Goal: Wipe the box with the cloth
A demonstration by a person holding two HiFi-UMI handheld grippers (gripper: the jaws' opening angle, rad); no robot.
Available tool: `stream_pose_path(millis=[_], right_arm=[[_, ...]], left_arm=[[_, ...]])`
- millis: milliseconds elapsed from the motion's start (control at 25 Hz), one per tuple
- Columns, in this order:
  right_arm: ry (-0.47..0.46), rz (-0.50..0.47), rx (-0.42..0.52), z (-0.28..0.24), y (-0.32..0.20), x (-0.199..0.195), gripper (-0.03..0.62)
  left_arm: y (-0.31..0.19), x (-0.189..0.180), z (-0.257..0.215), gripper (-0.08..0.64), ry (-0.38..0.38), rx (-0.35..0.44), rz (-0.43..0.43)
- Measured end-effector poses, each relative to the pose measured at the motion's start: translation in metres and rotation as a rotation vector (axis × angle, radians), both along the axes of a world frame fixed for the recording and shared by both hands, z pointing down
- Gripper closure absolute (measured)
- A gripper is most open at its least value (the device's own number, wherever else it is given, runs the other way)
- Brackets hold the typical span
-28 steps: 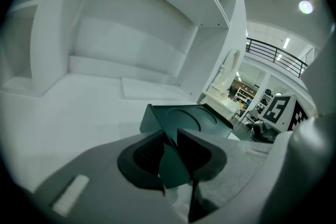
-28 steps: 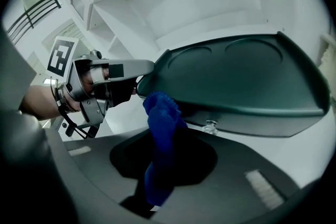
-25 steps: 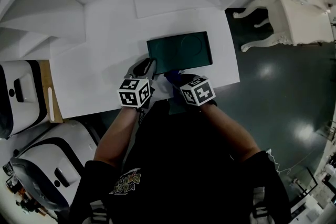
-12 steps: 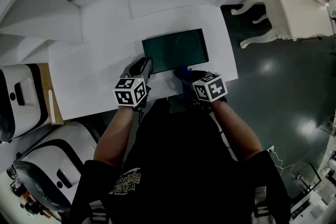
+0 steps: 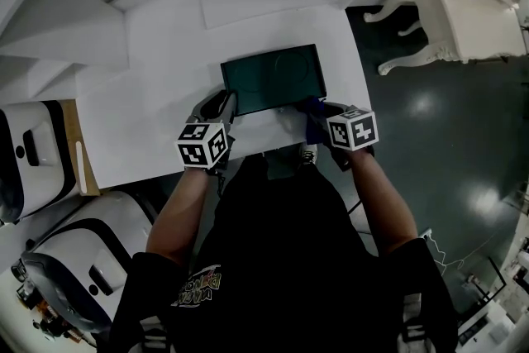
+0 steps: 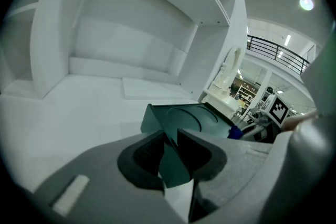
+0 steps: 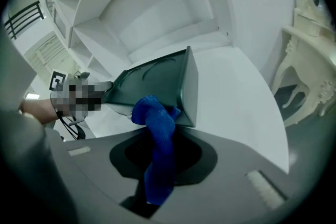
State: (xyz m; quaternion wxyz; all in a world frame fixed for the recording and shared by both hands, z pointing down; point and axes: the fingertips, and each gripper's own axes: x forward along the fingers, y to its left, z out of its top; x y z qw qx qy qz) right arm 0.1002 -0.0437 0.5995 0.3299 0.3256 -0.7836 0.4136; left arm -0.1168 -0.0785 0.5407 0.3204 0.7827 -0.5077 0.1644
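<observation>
Cloth in right hand-held gripper, box corner in left hand-held gripper.

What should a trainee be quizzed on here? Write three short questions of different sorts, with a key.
1. True or false: the right gripper holds the blue cloth between its jaws.
2. What is the left gripper clamped on?
A. the near left corner of the box
B. the blue cloth
C. nothing, its jaws stand open
3. Fill in: the blue cloth sits at the box's near ____ corner (the person's own side).

Key: 1 true; 2 A; 3 right.
</observation>
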Motion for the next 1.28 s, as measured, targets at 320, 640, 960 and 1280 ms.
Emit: stream_pose_path(millis=[320, 640, 960, 1280], right_arm=[[0.018, 0.108, -0.012, 0.003, -0.01, 0.039, 0.492], [0.018, 0.171, -0.004, 0.003, -0.019, 0.066, 0.492], [-0.106, 0.198, 0.113, -0.038, -0.029, 0.076, 0.491], [-0.239, 0.179, 0.27, -0.103, -0.037, 0.095, 0.492]], left_arm=[[-0.001, -0.001, 0.0, 0.472, 0.005, 0.01, -0.011], [-0.001, 0.0, -0.001, 0.475, -0.001, 0.018, -0.031], [0.002, -0.009, -0.011, 0.477, 0.091, 0.057, -0.139], [0.036, 0.015, -0.063, 0.558, 0.067, 0.129, -0.124]])
